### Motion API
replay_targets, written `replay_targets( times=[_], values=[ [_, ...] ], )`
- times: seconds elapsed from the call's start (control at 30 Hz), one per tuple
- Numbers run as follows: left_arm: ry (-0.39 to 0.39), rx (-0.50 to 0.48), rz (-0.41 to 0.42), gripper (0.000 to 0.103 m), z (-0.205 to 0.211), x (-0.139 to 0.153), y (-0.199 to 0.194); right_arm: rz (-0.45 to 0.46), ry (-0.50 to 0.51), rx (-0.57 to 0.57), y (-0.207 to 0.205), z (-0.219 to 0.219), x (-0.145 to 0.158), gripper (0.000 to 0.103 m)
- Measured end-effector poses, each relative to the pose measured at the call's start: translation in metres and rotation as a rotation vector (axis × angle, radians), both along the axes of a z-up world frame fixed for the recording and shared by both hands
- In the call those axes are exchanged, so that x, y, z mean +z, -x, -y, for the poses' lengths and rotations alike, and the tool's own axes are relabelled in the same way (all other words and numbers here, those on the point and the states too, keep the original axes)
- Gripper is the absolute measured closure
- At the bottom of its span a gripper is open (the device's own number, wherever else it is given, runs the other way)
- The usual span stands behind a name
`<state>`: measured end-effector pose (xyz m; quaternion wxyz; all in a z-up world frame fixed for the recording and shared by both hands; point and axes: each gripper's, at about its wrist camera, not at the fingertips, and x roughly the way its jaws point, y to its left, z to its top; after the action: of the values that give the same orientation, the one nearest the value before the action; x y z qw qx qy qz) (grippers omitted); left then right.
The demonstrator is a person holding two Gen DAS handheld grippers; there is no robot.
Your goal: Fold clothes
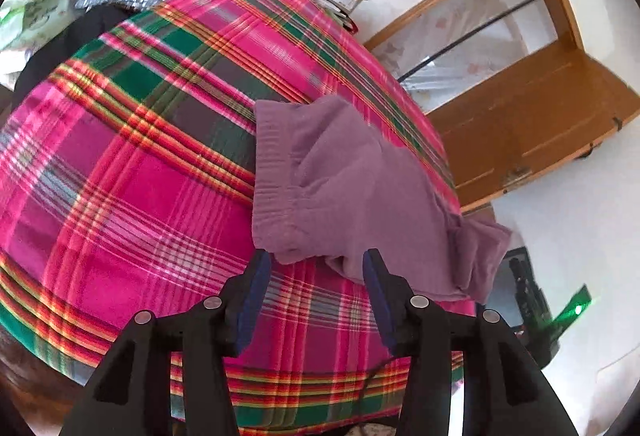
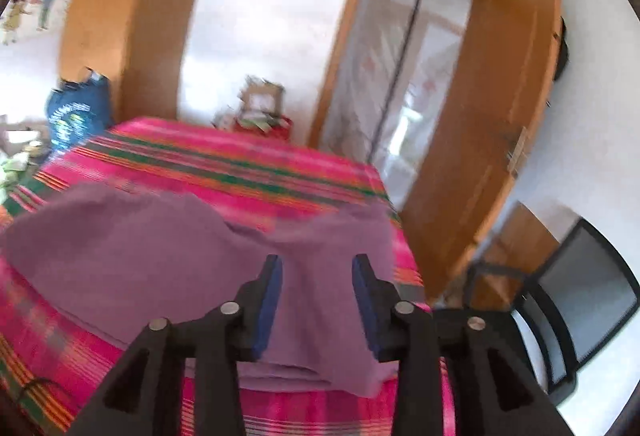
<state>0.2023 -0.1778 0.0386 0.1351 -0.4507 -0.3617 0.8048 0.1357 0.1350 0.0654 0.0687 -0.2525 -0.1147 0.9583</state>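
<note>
Purple shorts (image 1: pixel 352 191) lie rumpled on the plaid-covered surface (image 1: pixel 132 175); both the left hand-held gripper (image 1: pixel 316 268) and right hand-held gripper (image 2: pixel 317 272) hover wide, holding nothing; next calls for pinching an edge

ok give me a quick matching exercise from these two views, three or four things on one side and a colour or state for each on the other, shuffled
Things:
1. shorts
2. bedspread
3. left gripper
4. door

Colour or state:
A. swung open, brown wood
B. plain purple, lying on the bed
C. pink, green and orange plaid
D. open, holding nothing

Pairs: 1-B, 2-C, 3-D, 4-A
</note>
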Motion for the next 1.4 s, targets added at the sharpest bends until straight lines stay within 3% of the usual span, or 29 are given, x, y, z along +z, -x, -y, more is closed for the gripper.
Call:
replay_targets(
  times=[0.1, 0.27, 0.43, 0.57, 0.73, 1.0, 1.4],
  values=[
    [-0.102, 0.025, 0.023, 0.053, -0.003, -0.006, 0.010, 0.004, 0.013, 0.089, -0.003, 0.027, -0.004, 0.065],
    [-0.147, 0.020, 0.080, 0.053, -0.014, -0.016, 0.028, 0.105, 0.006, 0.239, 0.007, 0.070, -0.030, 0.064],
    [-0.181, 0.023, 0.087, 0.053, -0.018, -0.018, 0.023, 0.166, 0.051, 0.253, 0.019, 0.079, -0.046, 0.064],
    [-0.217, 0.036, 0.122, 0.053, -0.020, -0.022, 0.019, 0.171, 0.030, 0.257, 0.018, 0.086, -0.051, 0.064],
    [-0.259, 0.074, 0.144, 0.053, -0.021, -0.033, 0.028, 0.175, 0.050, 0.190, 0.012, 0.068, -0.052, 0.064],
    [-0.205, 0.046, 0.124, 0.052, -0.032, -0.030, 0.036, 0.142, 0.080, 0.043, -0.012, 0.026, -0.041, 0.064],
    [-0.126, 0.024, 0.109, 0.053, -0.023, -0.031, 0.026, 0.078, 0.098, 0.034, -0.043, 0.030, -0.023, 0.064]
  ],
)
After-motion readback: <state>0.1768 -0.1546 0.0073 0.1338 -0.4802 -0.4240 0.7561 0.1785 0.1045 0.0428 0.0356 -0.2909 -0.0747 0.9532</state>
